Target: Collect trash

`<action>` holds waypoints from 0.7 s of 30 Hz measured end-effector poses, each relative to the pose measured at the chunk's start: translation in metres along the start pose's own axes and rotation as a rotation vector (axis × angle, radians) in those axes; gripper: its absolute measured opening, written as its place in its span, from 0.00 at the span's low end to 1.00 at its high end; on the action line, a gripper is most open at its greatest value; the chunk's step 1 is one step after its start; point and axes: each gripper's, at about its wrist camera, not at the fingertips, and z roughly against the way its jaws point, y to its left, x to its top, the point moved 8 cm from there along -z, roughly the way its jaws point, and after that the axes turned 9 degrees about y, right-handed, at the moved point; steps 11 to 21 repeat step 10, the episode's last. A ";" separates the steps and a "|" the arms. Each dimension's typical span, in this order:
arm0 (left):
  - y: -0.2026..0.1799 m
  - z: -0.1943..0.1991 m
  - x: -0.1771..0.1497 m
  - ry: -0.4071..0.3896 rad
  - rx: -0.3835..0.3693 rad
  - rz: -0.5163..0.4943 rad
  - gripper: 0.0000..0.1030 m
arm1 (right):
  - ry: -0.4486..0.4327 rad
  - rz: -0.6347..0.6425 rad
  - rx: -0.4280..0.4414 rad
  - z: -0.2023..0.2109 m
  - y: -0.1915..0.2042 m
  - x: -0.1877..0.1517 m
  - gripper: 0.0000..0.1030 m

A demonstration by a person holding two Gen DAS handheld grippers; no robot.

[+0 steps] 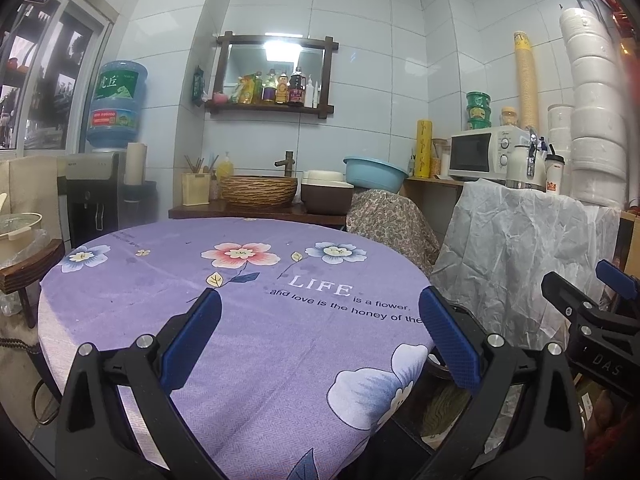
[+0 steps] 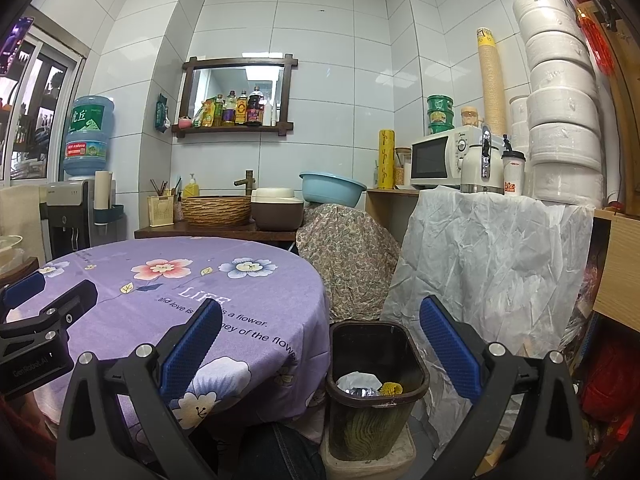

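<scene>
Trash (image 2: pixel 368 387) inside bin (image 2: pixel 376 400)

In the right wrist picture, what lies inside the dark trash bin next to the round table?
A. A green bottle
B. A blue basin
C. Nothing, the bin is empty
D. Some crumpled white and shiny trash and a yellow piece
D: the right wrist view looks down into the trash bin, where crumpled white and silvery trash lies beside a yellow piece.
</scene>
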 end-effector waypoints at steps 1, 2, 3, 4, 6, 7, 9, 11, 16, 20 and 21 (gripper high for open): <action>0.000 0.000 0.000 0.000 0.001 0.000 0.95 | 0.001 0.000 0.001 0.000 0.000 0.000 0.95; 0.000 0.000 0.000 0.001 0.001 0.001 0.95 | 0.002 0.000 0.002 0.000 0.000 0.000 0.95; 0.001 0.000 0.000 0.002 0.000 0.002 0.95 | 0.001 0.000 0.002 0.000 0.000 0.000 0.95; 0.001 0.000 -0.001 0.003 0.000 0.003 0.95 | 0.000 0.000 0.000 0.000 0.000 0.000 0.95; 0.000 0.000 -0.001 0.005 0.002 0.005 0.95 | 0.002 0.000 0.001 0.000 0.000 0.000 0.95; 0.000 0.000 -0.001 0.006 0.003 0.005 0.95 | 0.003 0.000 0.002 0.000 0.000 0.000 0.95; -0.001 0.000 -0.002 0.009 0.003 0.004 0.95 | 0.002 0.000 0.001 0.000 0.000 0.000 0.95; -0.001 0.000 -0.002 0.010 0.004 0.005 0.95 | 0.003 0.000 0.002 0.000 0.000 0.000 0.95; -0.001 0.000 -0.002 0.010 0.004 0.005 0.95 | 0.003 0.000 0.002 0.000 0.000 0.000 0.95; -0.001 0.000 -0.002 0.010 0.004 0.005 0.95 | 0.003 0.000 0.002 0.000 0.000 0.000 0.95; -0.001 0.000 -0.002 0.010 0.004 0.005 0.95 | 0.003 0.000 0.002 0.000 0.000 0.000 0.95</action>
